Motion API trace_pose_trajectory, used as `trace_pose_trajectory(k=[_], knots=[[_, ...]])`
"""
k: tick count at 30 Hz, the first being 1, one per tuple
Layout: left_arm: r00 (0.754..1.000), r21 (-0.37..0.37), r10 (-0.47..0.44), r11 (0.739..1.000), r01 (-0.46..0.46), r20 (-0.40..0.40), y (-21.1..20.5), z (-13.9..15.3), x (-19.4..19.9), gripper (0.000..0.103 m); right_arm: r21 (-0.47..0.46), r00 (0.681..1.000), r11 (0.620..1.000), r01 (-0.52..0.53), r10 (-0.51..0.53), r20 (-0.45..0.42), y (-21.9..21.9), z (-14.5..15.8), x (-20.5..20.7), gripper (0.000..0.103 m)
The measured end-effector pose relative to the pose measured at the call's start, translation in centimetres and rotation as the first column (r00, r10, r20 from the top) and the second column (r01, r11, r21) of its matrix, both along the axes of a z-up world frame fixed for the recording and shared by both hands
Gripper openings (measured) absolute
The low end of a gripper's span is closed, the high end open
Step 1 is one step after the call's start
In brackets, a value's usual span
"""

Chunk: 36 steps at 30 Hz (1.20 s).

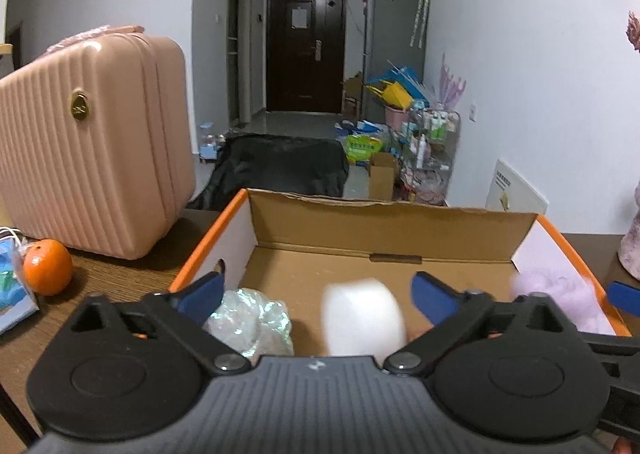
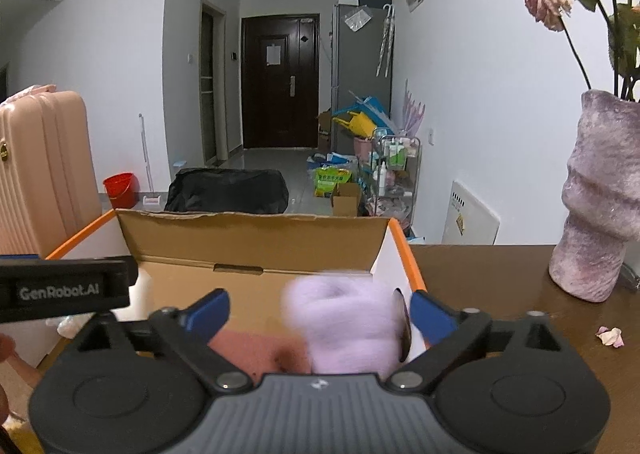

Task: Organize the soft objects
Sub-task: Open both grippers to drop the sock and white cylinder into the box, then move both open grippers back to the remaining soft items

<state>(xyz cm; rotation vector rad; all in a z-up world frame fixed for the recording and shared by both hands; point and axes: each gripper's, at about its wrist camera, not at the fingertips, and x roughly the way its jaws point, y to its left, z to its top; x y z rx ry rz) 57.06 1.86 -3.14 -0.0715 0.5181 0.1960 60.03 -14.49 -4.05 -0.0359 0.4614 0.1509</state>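
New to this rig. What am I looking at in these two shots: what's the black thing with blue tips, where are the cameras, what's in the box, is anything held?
No robot arm here: a person holds a two-finger gripper in each hand, each with a fisheye camera looking forward along its fingers. One picture is from the left gripper, the other from the right gripper. The black body with blue tips is the gripper itself.

Both hang over an open cardboard box on a brown table. Both stand open and hold nothing. A blurred white soft object lies between the left one's fingers, a blurred lilac fluffy object between the right one's. A crinkly plastic bundle is in the box too.

Beside the box: a pink case, an orange, a vase.
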Motion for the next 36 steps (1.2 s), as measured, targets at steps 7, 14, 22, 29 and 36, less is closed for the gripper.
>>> trace_pose_trajectory(k=[7,14,22,29,36], knots=[[1.000,0.007,0.018,1.000,-0.018,0.008,-0.1,0.2,0.0,0.103,-0.002,1.000,1.000,0.002,-0.002,0.005,-0.2,-0.1,-0.2,0.103],[1.000,-0.007,0.022,1.000,-0.022,0.009,0.2,0.2,-0.2,0.103,0.001,1.000,1.000,0.003,-0.003,0.012,-0.6,0.2,-0.7,0.103],[0.999,-0.025,0.034,0.999,-0.034,0.021,0.5,0.3,-1.0,0.103,-0.004,1.000,1.000,-0.011,0.011,0.027,-1.1,0.8,-2.2,0.103],[0.998,-0.060,0.046,0.997,-0.044,0.034,1.4,0.6,-2.7,0.103,-0.012,0.999,1.000,-0.016,0.017,0.039,-1.6,0.9,-4.0,0.103],[0.998,-0.060,0.051,0.997,-0.048,0.046,2.0,0.6,-5.1,0.103,0.001,0.998,1.000,-0.009,0.009,0.061,-2.7,0.9,-6.4,0.103]])
